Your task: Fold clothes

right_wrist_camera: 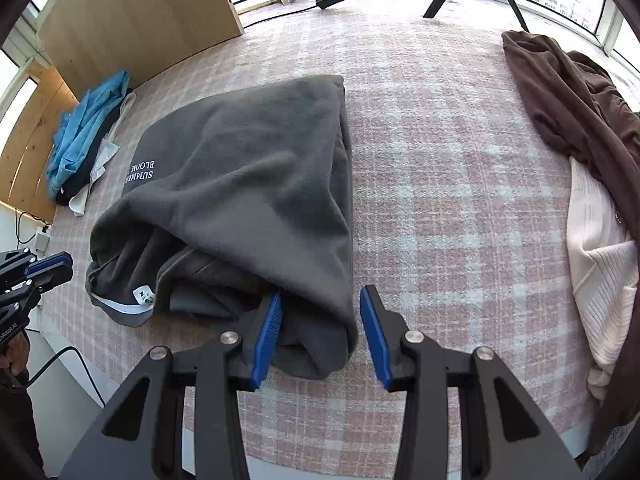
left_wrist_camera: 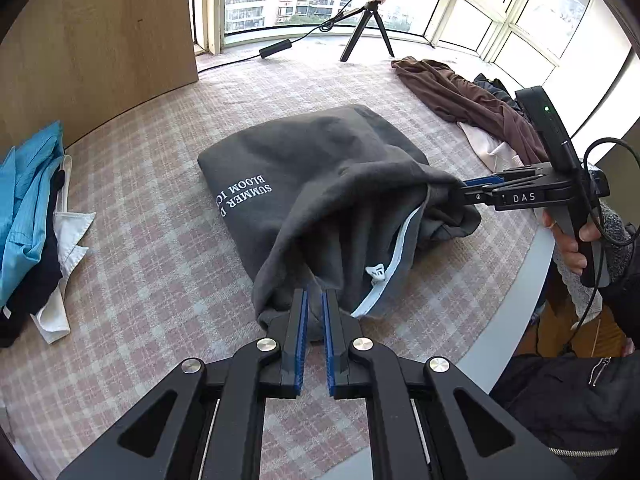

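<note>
— While one grey sweatshirt [left_wrist_camera: 304, 168] lies partly folded in the middle of the plaid tablecloth [left_wrist_camera: 152, 264], how many grippers are on it?

— Two. The left gripper [left_wrist_camera: 315, 300] is pinched nearly closed at the sweatshirt's near edge; whether cloth is caught, I cannot tell. The right gripper [right_wrist_camera: 320, 312] stands released, fingers straddling a corner.

— Other clothes?

— Two heaps: a blue pile [left_wrist_camera: 28, 208] left of the sweatshirt, a brown pile [right_wrist_camera: 568, 96] right of it.

— Anything beyond?

— One tripod [left_wrist_camera: 366, 28].
</note>
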Demonstrator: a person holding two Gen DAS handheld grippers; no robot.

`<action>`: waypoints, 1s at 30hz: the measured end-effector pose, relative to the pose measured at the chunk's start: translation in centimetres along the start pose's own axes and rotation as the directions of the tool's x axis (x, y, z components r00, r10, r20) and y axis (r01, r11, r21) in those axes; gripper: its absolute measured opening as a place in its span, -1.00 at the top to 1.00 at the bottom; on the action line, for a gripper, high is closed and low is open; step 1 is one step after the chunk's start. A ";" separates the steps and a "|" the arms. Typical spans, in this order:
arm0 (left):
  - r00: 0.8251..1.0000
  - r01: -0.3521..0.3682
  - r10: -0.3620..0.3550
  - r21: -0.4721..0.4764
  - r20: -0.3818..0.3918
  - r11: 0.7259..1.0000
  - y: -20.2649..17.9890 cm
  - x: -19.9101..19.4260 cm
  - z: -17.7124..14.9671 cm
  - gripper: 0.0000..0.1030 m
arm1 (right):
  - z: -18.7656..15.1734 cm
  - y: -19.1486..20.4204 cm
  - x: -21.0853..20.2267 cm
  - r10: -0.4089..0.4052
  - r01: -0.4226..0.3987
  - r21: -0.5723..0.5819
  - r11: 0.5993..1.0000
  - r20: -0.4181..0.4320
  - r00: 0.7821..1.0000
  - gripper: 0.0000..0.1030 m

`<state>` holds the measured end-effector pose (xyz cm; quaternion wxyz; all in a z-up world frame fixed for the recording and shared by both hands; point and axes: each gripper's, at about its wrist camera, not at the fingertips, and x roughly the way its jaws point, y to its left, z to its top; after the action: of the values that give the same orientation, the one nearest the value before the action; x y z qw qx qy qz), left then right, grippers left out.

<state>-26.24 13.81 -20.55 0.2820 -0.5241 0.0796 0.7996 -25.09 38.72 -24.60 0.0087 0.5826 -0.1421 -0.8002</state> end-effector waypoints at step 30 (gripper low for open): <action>0.992 -0.122 0.121 -0.072 -0.021 0.990 -2.3 -0.9 -1.0 0.99 | 1.8 8.9 -1.3 0.157 -0.153 -0.270 0.951 -0.008 0.988 0.23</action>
<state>-23.96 14.93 -19.77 0.2129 -0.5348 0.0842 0.8134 -27.72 30.76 -20.74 0.1498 0.5577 -0.0773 -0.8127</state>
